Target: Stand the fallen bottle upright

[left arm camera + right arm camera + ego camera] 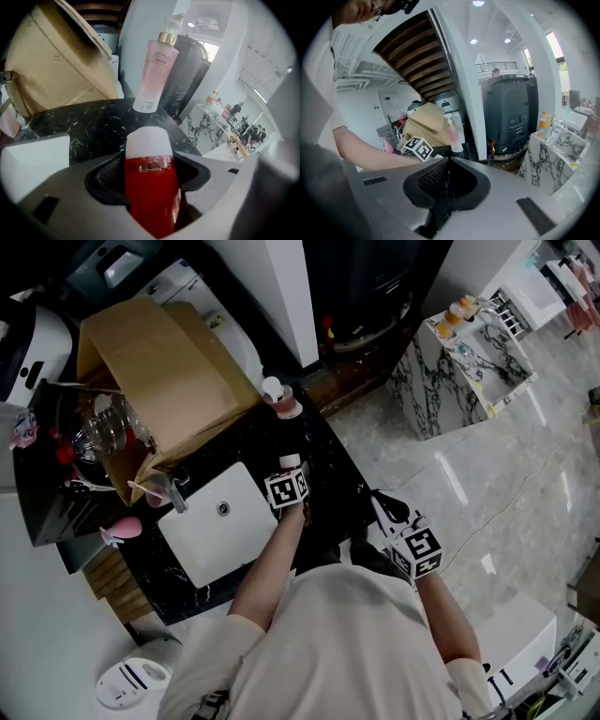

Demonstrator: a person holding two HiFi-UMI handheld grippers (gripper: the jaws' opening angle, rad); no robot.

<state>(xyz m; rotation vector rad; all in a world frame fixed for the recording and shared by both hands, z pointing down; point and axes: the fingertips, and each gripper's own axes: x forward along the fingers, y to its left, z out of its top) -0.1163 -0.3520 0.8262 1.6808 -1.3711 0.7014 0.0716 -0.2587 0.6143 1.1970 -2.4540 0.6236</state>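
Currently my left gripper (292, 471) has its jaws clamped on the red bottle (150, 192), with a black pad pressed against each side of the body. The bottle's white cap (147, 140) sticks out beyond the jaws, pointing away from the camera over the black marbled surface (93, 124). From the left gripper view I cannot tell whether the bottle's base rests on anything.

In the head view the cap (291, 461) shows just past the marker cube, close beside the far right corner of the white sink (234, 542).

A tall pink pump bottle (156, 75) stands upright farther back on the surface, near a cardboard box (51, 70) that leans over the left end.

My right gripper (382, 505) hangs off to the right, apart from the bottle and beyond the edge of the surface (328, 460). Its jaws (440, 187) are drawn together with nothing between them.
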